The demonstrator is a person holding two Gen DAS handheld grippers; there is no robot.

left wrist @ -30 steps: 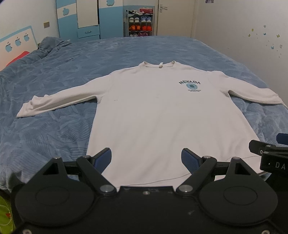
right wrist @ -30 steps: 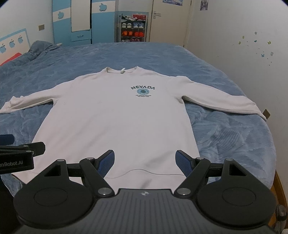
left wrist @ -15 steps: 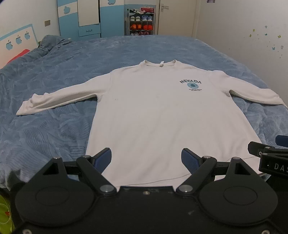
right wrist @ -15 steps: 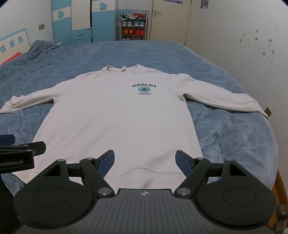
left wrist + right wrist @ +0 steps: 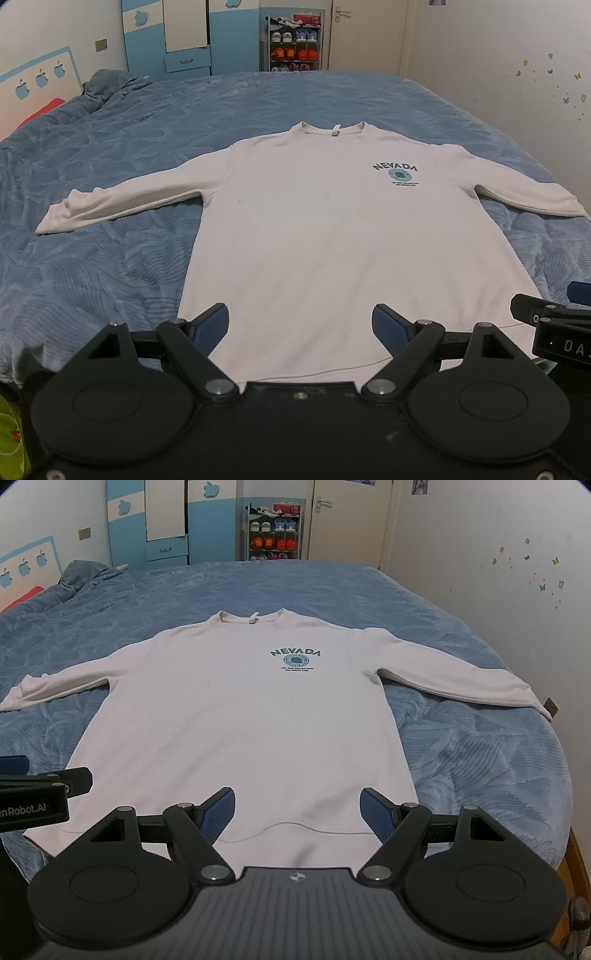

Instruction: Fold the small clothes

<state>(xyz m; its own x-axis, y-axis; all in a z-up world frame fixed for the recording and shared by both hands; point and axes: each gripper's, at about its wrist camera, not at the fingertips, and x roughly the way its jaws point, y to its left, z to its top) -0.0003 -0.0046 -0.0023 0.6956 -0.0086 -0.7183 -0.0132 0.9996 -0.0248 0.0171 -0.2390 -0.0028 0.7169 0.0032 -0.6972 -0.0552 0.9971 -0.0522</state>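
A white long-sleeved sweatshirt (image 5: 343,236) lies flat and face up on a blue bedspread (image 5: 110,155), both sleeves spread out to the sides, the collar toward the far end of the bed and the hem at the near edge. A dark "NEVADA" print (image 5: 294,659) with a round blue emblem sits on the chest.

The left gripper (image 5: 300,328) hovers over the hem near the garment's left corner, its blue-padded fingers (image 5: 210,326) spread wide with nothing between them. The right gripper (image 5: 297,812) is likewise parted and empty above the hem's right half.

Each camera catches the other tool at its edge (a partial "enRobot.AI" label shows only in the right view). The right view alone shows the right cuff reaching the bed's edge; the left view alone takes in the whole left sleeve. A shoe rack (image 5: 272,535) stands by the far wall.
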